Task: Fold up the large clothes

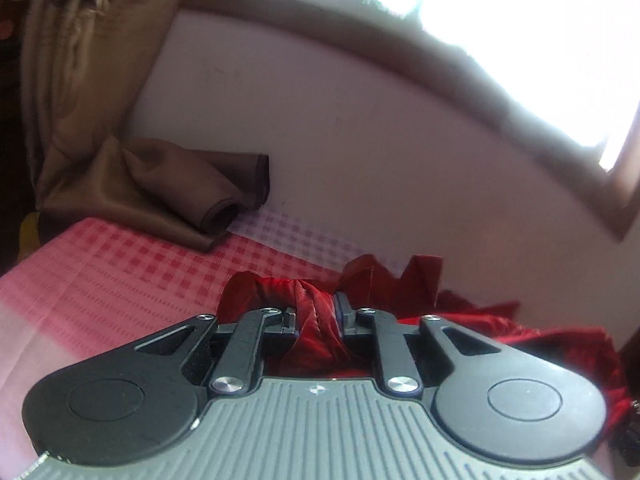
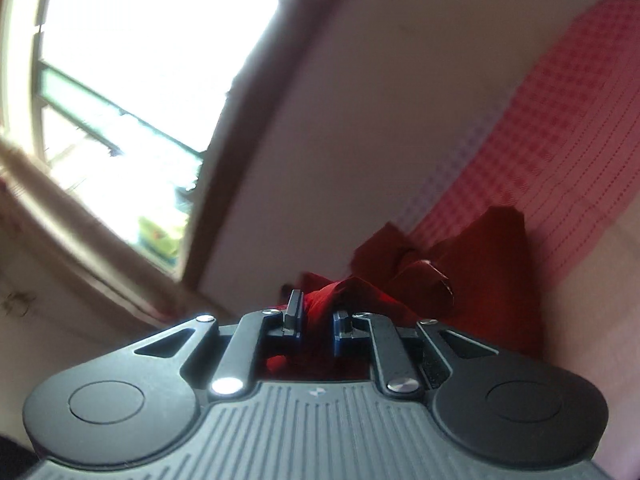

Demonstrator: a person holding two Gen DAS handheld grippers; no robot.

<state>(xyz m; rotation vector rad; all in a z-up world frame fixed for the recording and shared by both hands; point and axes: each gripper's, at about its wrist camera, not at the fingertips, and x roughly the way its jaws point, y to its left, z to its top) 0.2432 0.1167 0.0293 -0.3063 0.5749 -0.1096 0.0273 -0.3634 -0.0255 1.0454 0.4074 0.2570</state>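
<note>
Red garment (image 1: 316, 320) pinched by left gripper (image 1: 316, 314) and right gripper (image 2: 316, 322).

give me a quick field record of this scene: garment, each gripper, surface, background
garment: shiny dark red fabric garment, bunched, unfolded
left hand-held gripper: shut on a twisted bunch of the garment
right hand-held gripper: closed on a fold of the garment
surface: pink-and-white checked bedsheet
background: brown satin curtain resting on the bed; bright window

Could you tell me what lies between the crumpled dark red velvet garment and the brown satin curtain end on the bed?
Only bare pink checked bedsheet separates the garment from the curtain end, seen in the left wrist view.
</note>
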